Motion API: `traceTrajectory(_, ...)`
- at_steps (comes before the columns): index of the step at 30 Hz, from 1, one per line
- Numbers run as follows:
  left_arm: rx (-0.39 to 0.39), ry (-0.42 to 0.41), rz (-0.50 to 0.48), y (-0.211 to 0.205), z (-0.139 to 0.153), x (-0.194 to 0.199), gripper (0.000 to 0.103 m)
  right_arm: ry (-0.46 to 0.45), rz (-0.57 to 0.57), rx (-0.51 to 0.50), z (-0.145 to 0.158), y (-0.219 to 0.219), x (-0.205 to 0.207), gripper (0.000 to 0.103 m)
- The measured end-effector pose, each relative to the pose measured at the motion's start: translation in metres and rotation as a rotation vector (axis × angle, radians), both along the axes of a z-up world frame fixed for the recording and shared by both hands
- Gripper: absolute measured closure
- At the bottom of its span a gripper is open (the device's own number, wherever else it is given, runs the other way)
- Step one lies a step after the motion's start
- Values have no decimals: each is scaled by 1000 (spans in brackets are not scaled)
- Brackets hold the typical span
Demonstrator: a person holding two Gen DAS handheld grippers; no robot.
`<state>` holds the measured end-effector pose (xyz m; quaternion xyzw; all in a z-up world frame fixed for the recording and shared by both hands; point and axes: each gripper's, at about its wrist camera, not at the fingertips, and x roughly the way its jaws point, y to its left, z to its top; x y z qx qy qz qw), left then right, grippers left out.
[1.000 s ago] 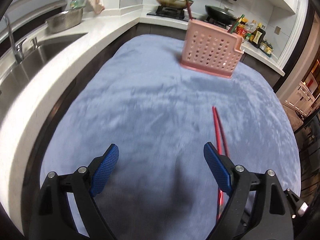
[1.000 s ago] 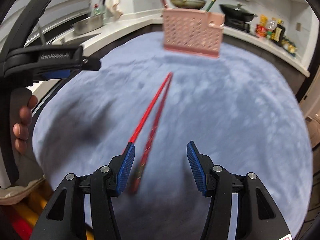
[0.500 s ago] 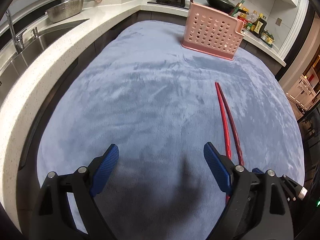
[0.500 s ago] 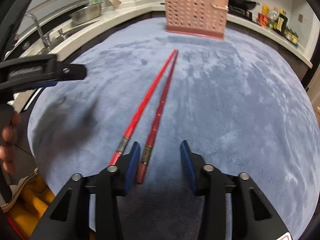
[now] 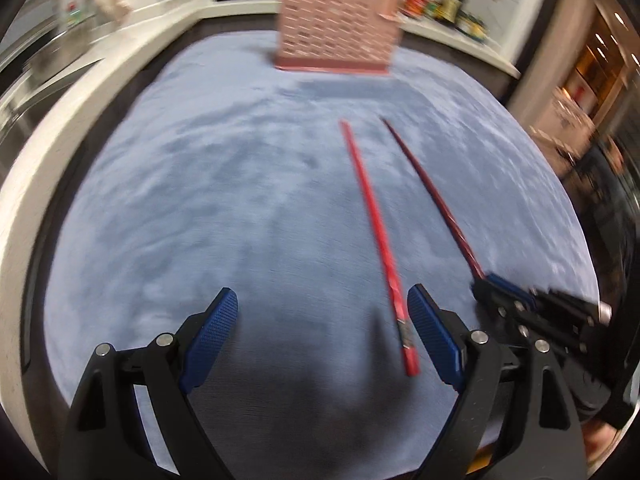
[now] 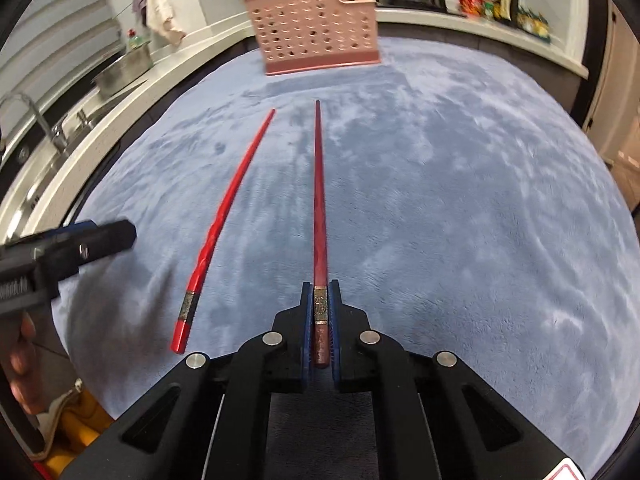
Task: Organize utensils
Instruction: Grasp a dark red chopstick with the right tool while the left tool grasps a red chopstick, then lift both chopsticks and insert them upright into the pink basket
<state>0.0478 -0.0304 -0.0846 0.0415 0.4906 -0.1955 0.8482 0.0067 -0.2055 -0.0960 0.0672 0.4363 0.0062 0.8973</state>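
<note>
Both chopsticks lay touching a moment ago; now they are parted, the right gripper [image 6: 321, 320] having just closed on the darker chopstick [image 6: 319, 200].

From the left wrist: the left gripper [image 5: 322, 338] gapes, empty — the brighter chopstick [image 5: 374, 224] lies just inside its right finger, tip toward the pink basket [image 5: 338, 32] at the blue mat's [image 5: 180, 200] far edge.

From the right wrist: the clamped stick runs straight ahead — tip toward the basket.

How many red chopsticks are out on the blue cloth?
2. One dark red chopstick clamped in the right gripper; one bright red chopstick lying loose on the blue cloth beside it.
</note>
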Motion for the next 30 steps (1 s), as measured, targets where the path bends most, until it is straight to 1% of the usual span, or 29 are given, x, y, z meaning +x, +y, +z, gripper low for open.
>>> traceTrajectory(3, 24, 26, -83, -18, -8, -6, 22, 0, 4, -9, 0, 3, -1, 96)
traceTrajectory(5, 37, 43, -136, -29, -13, -9, 30, 2, 4, -6, 0, 2, -1, 96)
traceTrajectory(6, 41, 50, -150, -32, -15, -10, 35, 2, 3, -4, 0, 2, -1, 96)
traceTrajectory(8, 53, 74, -178, -39, -21, -13, 41, 4, 3, 0, 1, 0, -1, 96)
traceTrajectory(9, 56, 83, -186, -40, -23, -13, 46, 4, 3, 1, 0, 0, -2, 96)
traceTrajectory(10, 67, 93, -198, -42, -27, -14, 50, 5, 3, 1, 0, 0, -2, 96)
traceTrajectory(11, 79, 94, -204, -44, -29, -15, 50, 5, 3, 0, 0, 0, -2, 96)
traceTrajectory(14, 84, 93, -208, -44, -30, -16, 55, 5, 3, 1, 0, 0, -2, 96)
traceTrajectory(15, 81, 95, -206, -43, -31, -16, 58, 5, 3, 1, 0, 0, -2, 96)
traceTrajectory(16, 74, 97, -201, -41, -31, -15, 64, 5, 3, 0, 0, 0, -2, 96)
traceTrajectory(20, 42, 107, -181, -33, -30, -14, 78, 6, 4, -2, 0, 1, -2, 96)
traceTrajectory(24, 18, 113, -172, -27, -30, -13, 95, 8, 6, -5, 0, 2, -3, 96)
traceTrajectory(26, 12, 106, -162, -24, -27, -12, 96, 9, 10, -3, 1, 2, -4, 96)
traceTrajectory(30, -12, 26, -135, -16, -5, -11, 96, -14, 23, -28, 15, 5, -7, 96)
